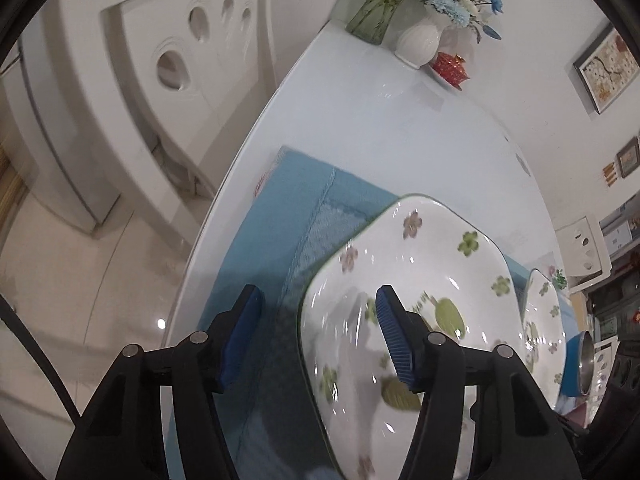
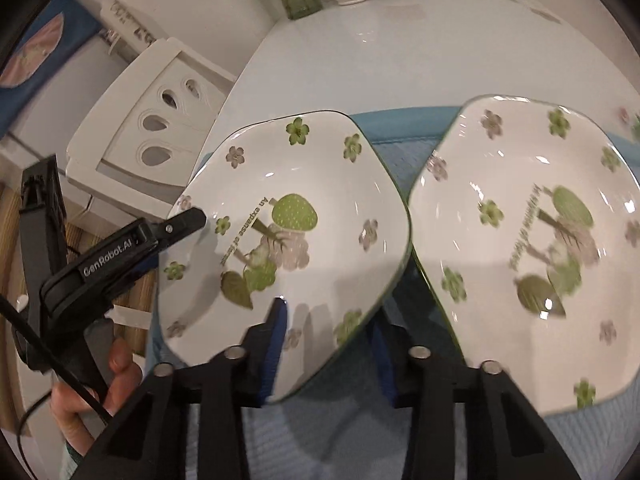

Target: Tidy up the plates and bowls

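Note:
Two white square plates with green and pink flower prints lie on a blue cloth mat [image 2: 400, 128]. The left plate [image 2: 288, 240] is tilted, its right edge raised near the right plate [image 2: 532, 248]. My left gripper [image 1: 318, 326] is open, its jaws astride the left plate's [image 1: 400, 300] left rim; its fingertip [image 2: 188, 220] shows over that rim in the right wrist view. My right gripper [image 2: 328, 344] is open, its jaws astride the left plate's near right edge. The right plate also shows in the left wrist view [image 1: 546, 328].
The mat lies on a glossy white table [image 1: 380, 120]. At its far end stand a green glass vase [image 1: 376, 4], a white vase with blue flowers [image 1: 420, 40] and a red lidded dish [image 1: 450, 66]. A white chair back [image 2: 152, 120] stands left of the table.

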`<state>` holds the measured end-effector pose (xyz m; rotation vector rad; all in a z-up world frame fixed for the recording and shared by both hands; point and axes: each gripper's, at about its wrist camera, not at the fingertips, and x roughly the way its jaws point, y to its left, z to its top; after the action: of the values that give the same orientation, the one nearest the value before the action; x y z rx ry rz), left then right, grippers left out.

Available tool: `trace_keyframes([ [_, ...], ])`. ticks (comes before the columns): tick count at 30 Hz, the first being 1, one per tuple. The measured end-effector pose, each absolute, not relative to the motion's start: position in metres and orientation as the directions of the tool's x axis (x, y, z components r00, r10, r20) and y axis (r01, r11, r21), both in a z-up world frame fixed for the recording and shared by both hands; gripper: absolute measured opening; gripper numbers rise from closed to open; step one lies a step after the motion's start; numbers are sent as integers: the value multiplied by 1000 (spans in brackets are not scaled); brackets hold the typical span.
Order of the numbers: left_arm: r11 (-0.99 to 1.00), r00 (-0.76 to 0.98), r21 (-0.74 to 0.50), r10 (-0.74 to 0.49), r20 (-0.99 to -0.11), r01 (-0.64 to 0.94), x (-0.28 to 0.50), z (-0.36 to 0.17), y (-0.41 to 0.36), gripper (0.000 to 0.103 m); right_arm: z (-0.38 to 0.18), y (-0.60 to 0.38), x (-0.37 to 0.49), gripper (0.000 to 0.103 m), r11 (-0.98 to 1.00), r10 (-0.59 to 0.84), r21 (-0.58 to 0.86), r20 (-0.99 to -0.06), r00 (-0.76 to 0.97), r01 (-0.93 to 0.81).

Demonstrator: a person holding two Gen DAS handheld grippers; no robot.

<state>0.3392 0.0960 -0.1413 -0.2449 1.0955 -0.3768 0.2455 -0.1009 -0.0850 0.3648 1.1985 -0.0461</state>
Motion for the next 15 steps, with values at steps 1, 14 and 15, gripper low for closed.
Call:
trace_keyframes([
  [1,910,411,-376,-415,-812,177,341,-142,96,56,-86,-99,248,31,953,147,232,-916,373,194],
  [14,913,458,-283,-393,-797,293,311,-128,90,44,-82,-83,243,30,998,62,51,-917,393,-38],
  [15,910,455,-299,-404,-793,288,308,-127,95,44,-80,-83,243,30,998,60,47,-918,393,-44],
])
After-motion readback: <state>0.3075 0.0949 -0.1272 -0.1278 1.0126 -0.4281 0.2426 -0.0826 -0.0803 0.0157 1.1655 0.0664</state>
